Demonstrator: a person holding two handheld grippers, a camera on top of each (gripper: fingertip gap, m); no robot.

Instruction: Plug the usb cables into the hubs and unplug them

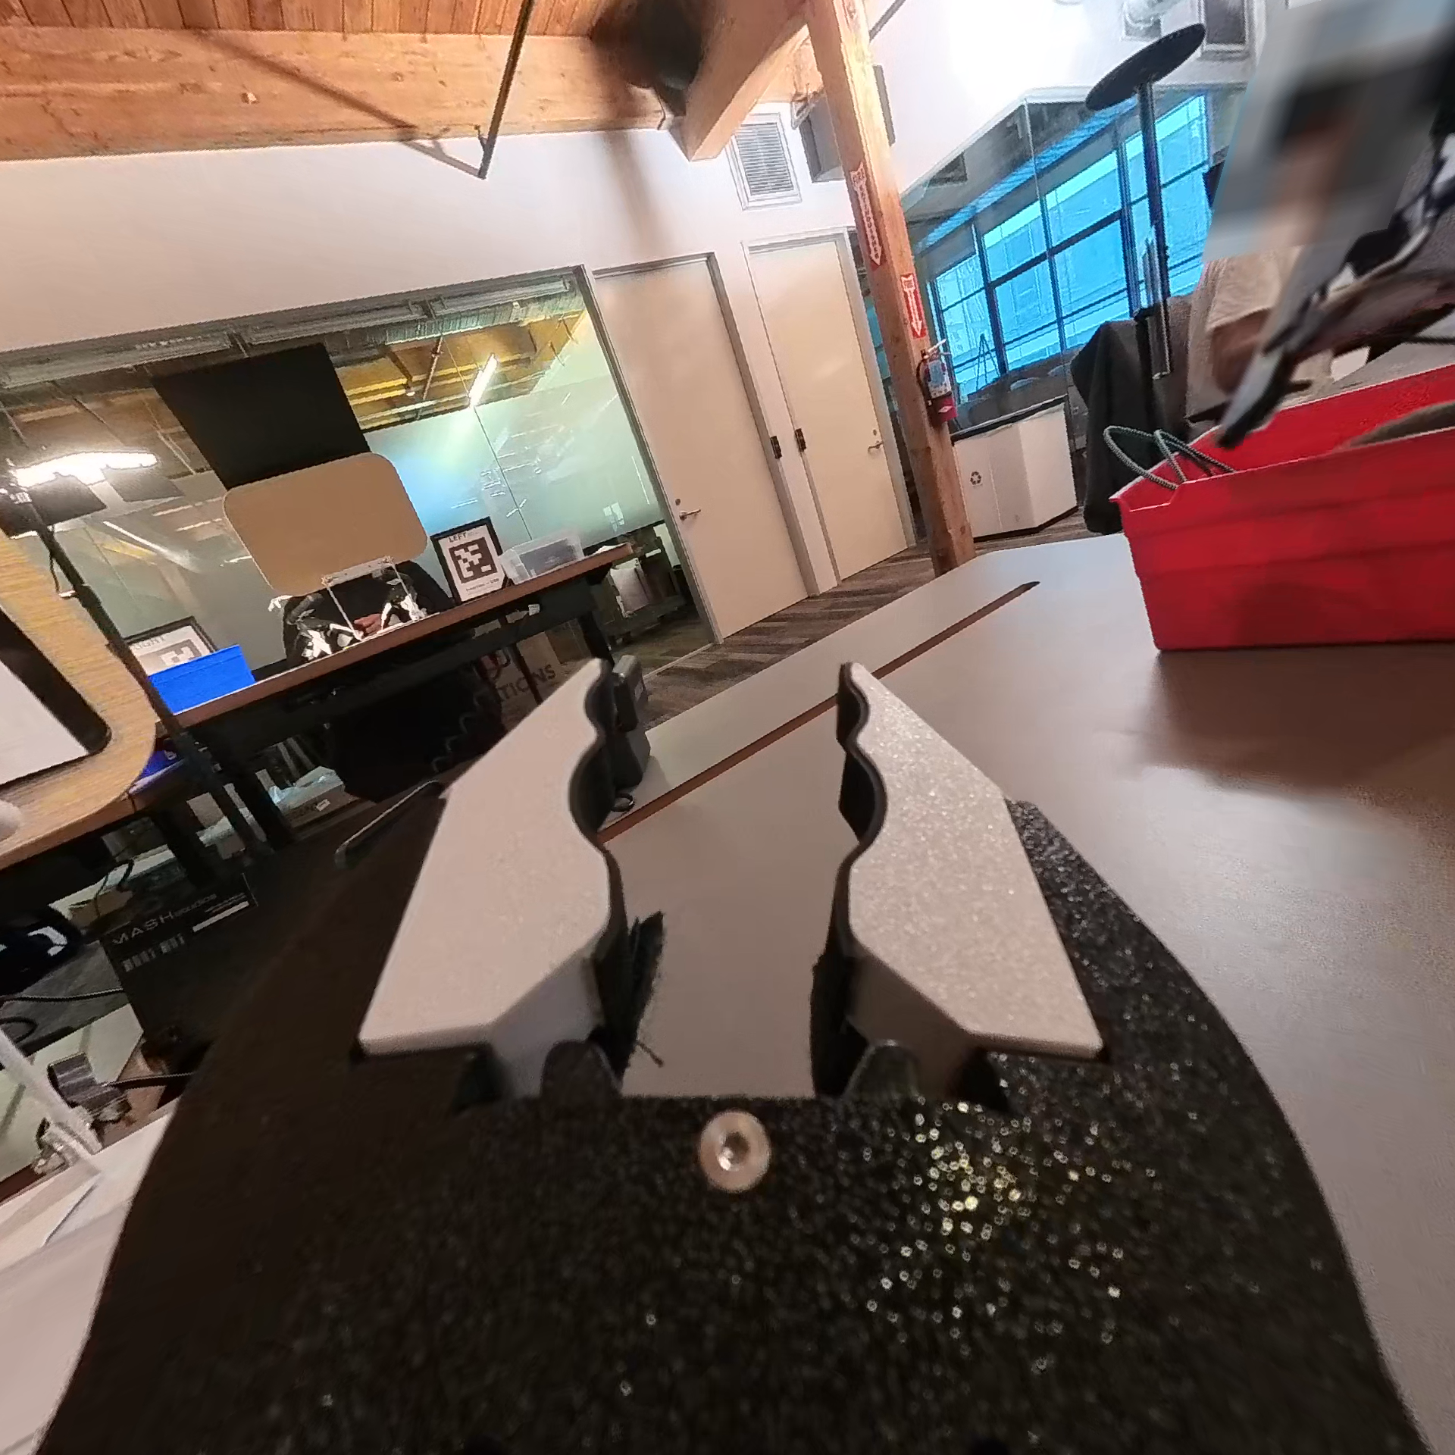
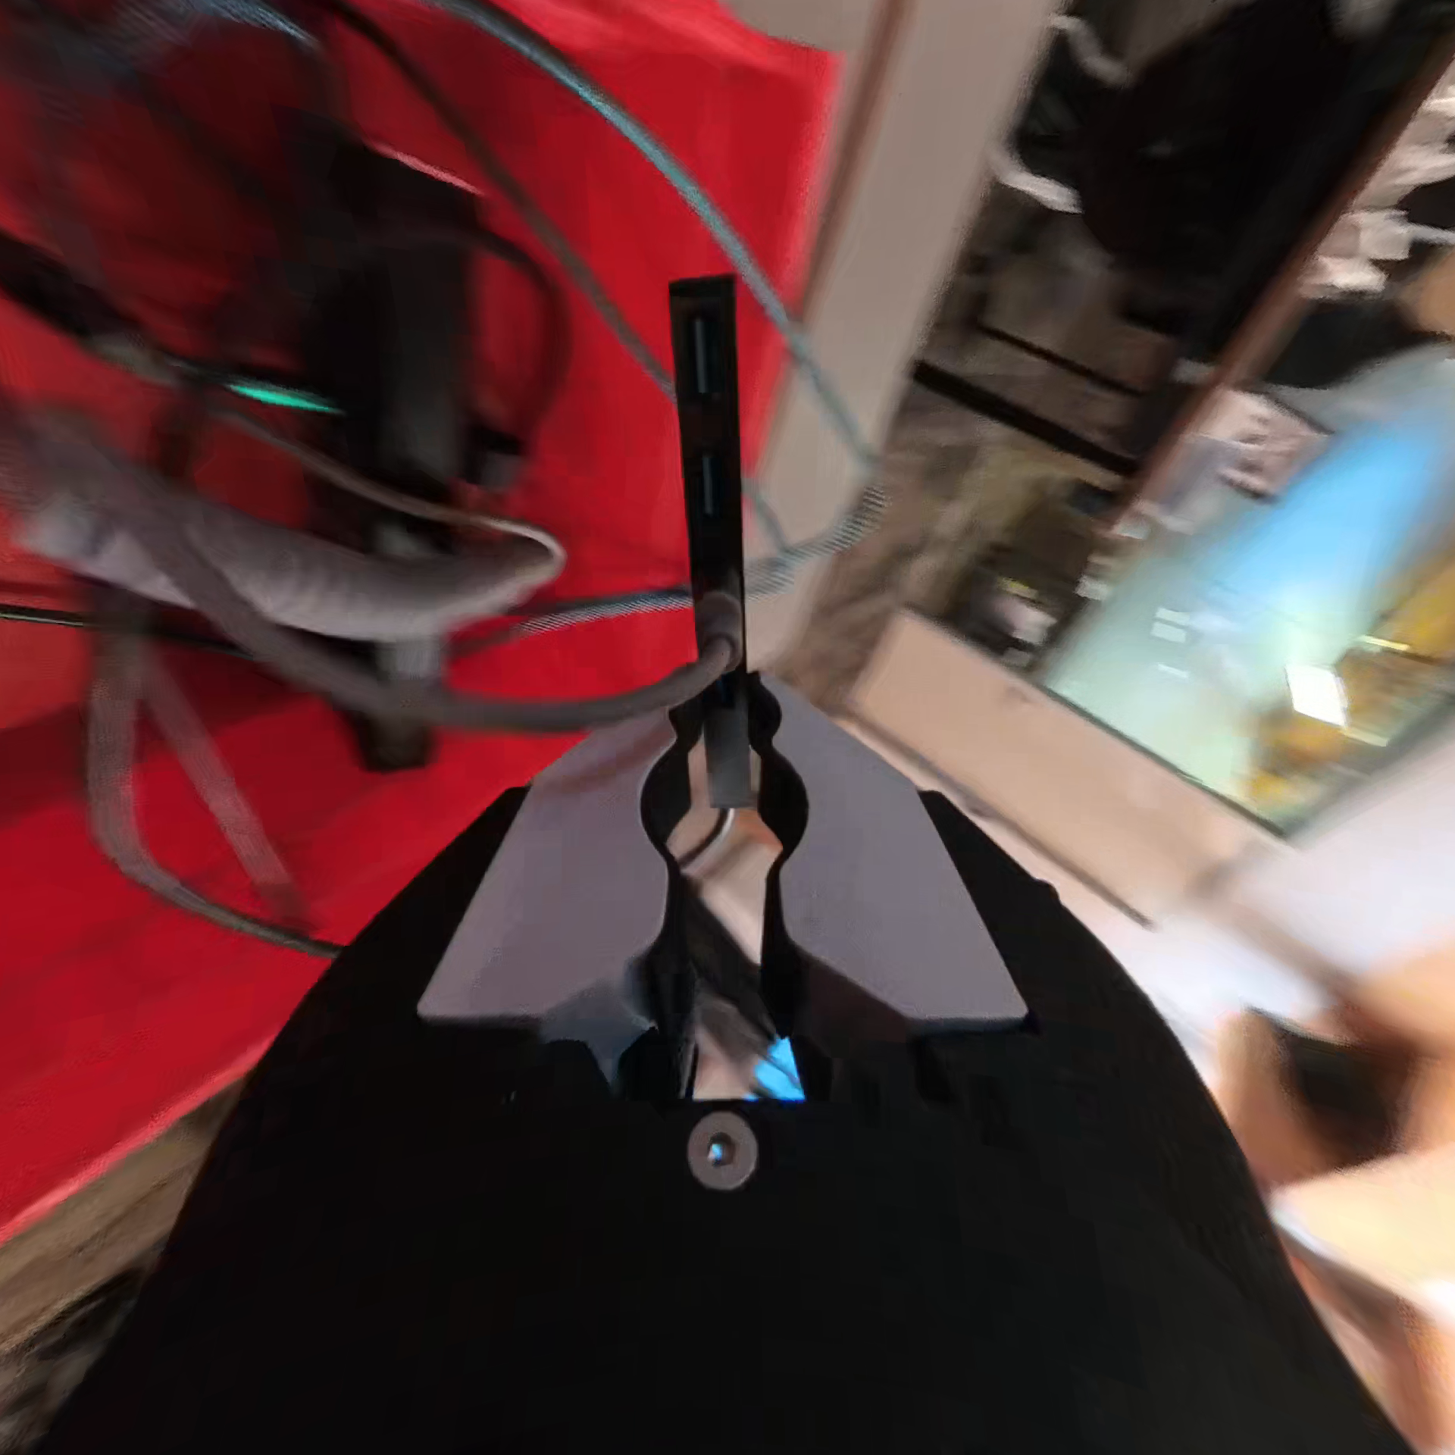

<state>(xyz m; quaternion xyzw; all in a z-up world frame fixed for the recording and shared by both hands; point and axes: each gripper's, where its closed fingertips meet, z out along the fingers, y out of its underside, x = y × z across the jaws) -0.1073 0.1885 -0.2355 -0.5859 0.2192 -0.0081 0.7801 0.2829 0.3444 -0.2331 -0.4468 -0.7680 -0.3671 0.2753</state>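
My right gripper is shut on a slim black USB hub and holds it edge-on above the red bin. Two ports show along the hub's narrow side. A grey braided cable hangs from the hub near my fingertips into the bin. More cables and a dark hub lie blurred in the bin. My left gripper is open and empty, low over the dark table. In the left wrist view the right gripper is blurred above the red bin, where a cable loop sticks out.
The red bin stands at the table's right side. A seam runs across the table ahead of my left gripper. Beyond are another table with a blue box, a wooden post and doors.
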